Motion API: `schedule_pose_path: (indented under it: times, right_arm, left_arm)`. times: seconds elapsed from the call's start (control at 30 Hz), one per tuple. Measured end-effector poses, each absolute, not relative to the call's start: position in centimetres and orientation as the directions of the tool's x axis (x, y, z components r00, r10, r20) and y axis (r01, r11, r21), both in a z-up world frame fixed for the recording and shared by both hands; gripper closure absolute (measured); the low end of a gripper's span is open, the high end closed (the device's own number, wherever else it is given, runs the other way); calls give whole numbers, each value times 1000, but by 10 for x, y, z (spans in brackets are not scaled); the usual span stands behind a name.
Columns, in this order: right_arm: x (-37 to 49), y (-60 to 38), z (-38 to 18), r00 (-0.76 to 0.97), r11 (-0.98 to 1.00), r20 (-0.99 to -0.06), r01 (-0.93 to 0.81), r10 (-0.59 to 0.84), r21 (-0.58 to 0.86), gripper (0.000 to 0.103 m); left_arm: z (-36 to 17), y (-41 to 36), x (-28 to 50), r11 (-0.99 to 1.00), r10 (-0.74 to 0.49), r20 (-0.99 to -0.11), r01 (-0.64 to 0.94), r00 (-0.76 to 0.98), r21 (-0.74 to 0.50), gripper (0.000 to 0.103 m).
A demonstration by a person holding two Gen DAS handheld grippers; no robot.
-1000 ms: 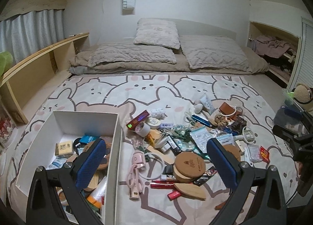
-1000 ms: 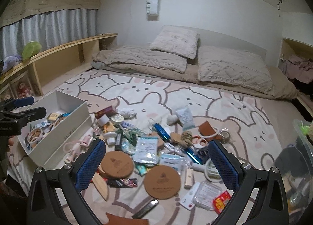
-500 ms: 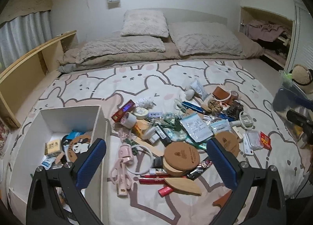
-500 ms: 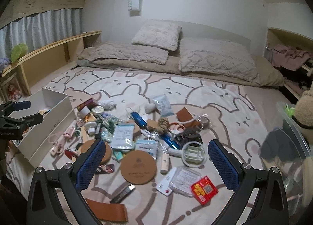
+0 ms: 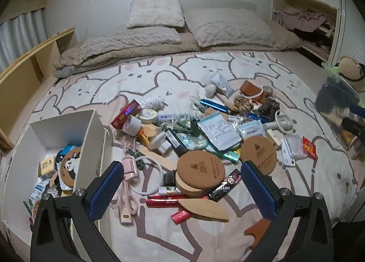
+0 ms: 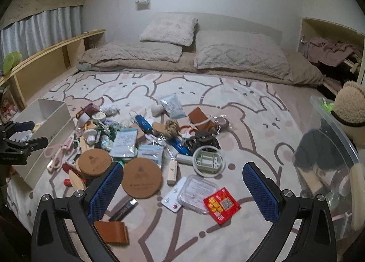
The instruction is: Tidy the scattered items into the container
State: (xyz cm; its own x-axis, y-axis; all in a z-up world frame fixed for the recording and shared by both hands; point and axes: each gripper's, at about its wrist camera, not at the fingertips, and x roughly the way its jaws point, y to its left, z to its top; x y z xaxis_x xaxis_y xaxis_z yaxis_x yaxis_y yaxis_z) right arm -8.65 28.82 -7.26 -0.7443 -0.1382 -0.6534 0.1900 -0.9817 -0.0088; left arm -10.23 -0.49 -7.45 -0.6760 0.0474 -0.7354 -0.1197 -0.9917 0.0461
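A white box [image 5: 91,148] stands on the bed at the left, holding a panda coaster [image 5: 68,168] and several small items; it also shows in the right wrist view [image 6: 52,111]. Scattered items lie in a pile mid-bed: cork coasters [image 5: 200,168] [image 6: 141,177], pink scissors [image 5: 126,193], a red packet [image 6: 221,202], a clear case [image 6: 198,191]. My left gripper [image 5: 182,189] is open and empty above the near pile, right of the box. My right gripper [image 6: 182,189] is open and empty above the clear case.
Pillows [image 5: 155,11] and a beige duvet [image 5: 127,43] lie at the far end. A wooden shelf [image 5: 27,73] runs along the left. A clear plastic bin [image 6: 330,159] with a plush toy stands at the right edge. A leather piece [image 6: 111,231] lies near the front edge.
Both grippers have swung to the right: the box has slid leftward in both views and the pile now sits centred. Both stay open and empty.
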Motion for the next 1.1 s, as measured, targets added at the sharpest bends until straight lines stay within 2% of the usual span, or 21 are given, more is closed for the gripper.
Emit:
schedule_pose_path:
  times: [0.33,0.73,0.93,1.1]
  right_arm:
    - [-85,310,-92,-665,-978,-719,170,-202,117,0]
    - [-92,323,-126,-585,-983,-790,117,-185,144,0]
    - [-98,323,-141,-560,-986,-812,115,-163,118,0]
    - [-106,320,-154,-559,-991,-825,130,-87,16,0]
  left_arm:
    - [-120,7,-112,-987,34,-821,-147,-570,62,0]
    - [-163,19,-121,-986,22,-895,-157,-445,53,0]
    - [-183,18,-131,-992,-2,-922,-115,-386,50,0]
    - [-197,23,-137,-993,-16,-938,-102,-347,55,0]
